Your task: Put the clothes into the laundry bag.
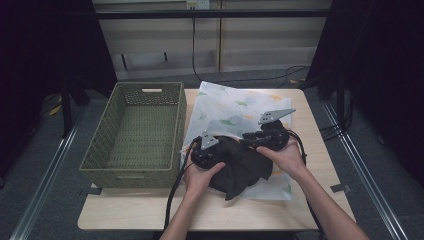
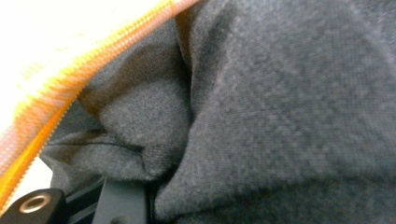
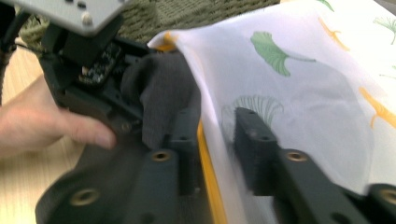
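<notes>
Stuffing the dark garment (image 1: 240, 167) into the leaf-print bag (image 1: 235, 107)

It's soft and floppy, so we'd grab bunched folds; right gripper (image 3: 217, 149) gapes around the bag's edge, left gripper (image 1: 207, 150) unreadable.

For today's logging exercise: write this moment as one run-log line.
scene: dark garment half inside white leaf-print bag | left hand-held gripper: on garment | right hand-held gripper: open astride bag's edge | basket: empty

You have one dark garment (image 1: 243, 167) at your jaws, one leaf-print bag (image 1: 235, 110) and one green basket (image 1: 137, 132) beside it.
</notes>
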Demonstrator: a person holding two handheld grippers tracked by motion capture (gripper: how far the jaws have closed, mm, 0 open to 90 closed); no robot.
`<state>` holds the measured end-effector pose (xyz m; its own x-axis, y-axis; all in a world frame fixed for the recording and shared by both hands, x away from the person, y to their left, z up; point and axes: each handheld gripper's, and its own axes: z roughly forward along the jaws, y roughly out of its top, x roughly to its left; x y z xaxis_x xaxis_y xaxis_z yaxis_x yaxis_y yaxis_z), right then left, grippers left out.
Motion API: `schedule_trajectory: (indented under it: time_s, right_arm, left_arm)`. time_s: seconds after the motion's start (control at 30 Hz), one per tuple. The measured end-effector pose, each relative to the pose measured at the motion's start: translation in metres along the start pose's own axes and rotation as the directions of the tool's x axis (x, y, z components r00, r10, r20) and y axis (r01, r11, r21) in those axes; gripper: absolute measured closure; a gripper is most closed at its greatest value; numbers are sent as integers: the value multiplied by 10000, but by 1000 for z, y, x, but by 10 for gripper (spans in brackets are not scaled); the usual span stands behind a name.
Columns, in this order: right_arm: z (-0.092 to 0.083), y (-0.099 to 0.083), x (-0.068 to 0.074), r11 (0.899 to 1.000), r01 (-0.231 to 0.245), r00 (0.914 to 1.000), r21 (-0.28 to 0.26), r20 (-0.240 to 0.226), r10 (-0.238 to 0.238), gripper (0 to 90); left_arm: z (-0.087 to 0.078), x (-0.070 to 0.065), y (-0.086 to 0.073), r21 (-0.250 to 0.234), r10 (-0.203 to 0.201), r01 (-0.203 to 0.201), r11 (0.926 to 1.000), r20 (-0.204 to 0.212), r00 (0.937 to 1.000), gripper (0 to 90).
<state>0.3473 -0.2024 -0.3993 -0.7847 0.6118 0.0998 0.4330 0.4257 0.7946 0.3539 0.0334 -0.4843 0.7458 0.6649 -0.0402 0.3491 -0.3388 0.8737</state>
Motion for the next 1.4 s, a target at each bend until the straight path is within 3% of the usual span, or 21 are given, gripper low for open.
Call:
schedule_trajectory:
  time_s: [0.2, 0.43, 0.57, 0.67, 0.77, 0.8, 1.0, 1.07, 1.2, 1.3, 1.33, 1.4]
  right_arm:
    - [-9, -16, -1, 9996, 140, 9994, 229, 307, -147, 550]
    - [-4, -27, -5, 9985, 165, 9987, 530, 476, -191, 562]
    - [8, -26, 0, 9932, 641, 9902, 975, 1173, -754, 608]
    - [13, -25, 1, 9882, 776, 9772, 1318, 1866, -1016, 640]
    - [14, -25, 1, 9891, 725, 9779, 1283, 1859, -958, 690]
    - [10, -24, 0, 9915, 661, 9734, 1120, 2111, -887, 736]
    - [-11, -19, -6, 9972, 522, 9733, 540, 2208, -630, 746]
    - [-13, -19, -6, 9958, 560, 9640, 720, 2557, -727, 752]
    - [-13, -19, -8, 9962, 550, 9571, 677, 2806, -719, 795]
    - [-8, -19, -12, 9981, 277, 9661, 546, 2548, -407, 772]
    - [-4, -18, -12, 9982, 210, 9730, 563, 2283, -334, 749]
    - [4, -17, -9, 9973, 380, 9704, 624, 2357, -517, 743]
  left_arm:
    - [0, 0, 0, 24, -43, 43, 10000, 19, 10000, 508]
    - [2, 1, -1, 84, -79, 78, 9999, 51, 10000, 499]
    - [2, 2, -1, 190, -78, 77, 9998, 67, 9999, 497]
    - [2, 1, -1, 170, -135, 133, 9998, 71, 9999, 496]
    - [2, 2, -2, 121, -209, 208, 9997, 81, 9997, 494]
    - [2, 2, -2, 95, -192, 190, 9998, 154, 9997, 493]
    - [2, 2, -3, 112, -254, 253, 9996, 135, 9996, 492]
    - [3, 2, -3, 18, -293, 293, 9996, 155, 9995, 490]
    - [3, 3, -3, 28, -326, 326, 9995, 169, 9993, 488]
    - [3, 3, -3, 103, -197, 195, 9998, 196, 9996, 488]
    - [3, 4, -3, 105, -218, 216, 9997, 211, 9995, 488]
    - [3, 4, -3, 117, -233, 231, 9997, 218, 9995, 487]
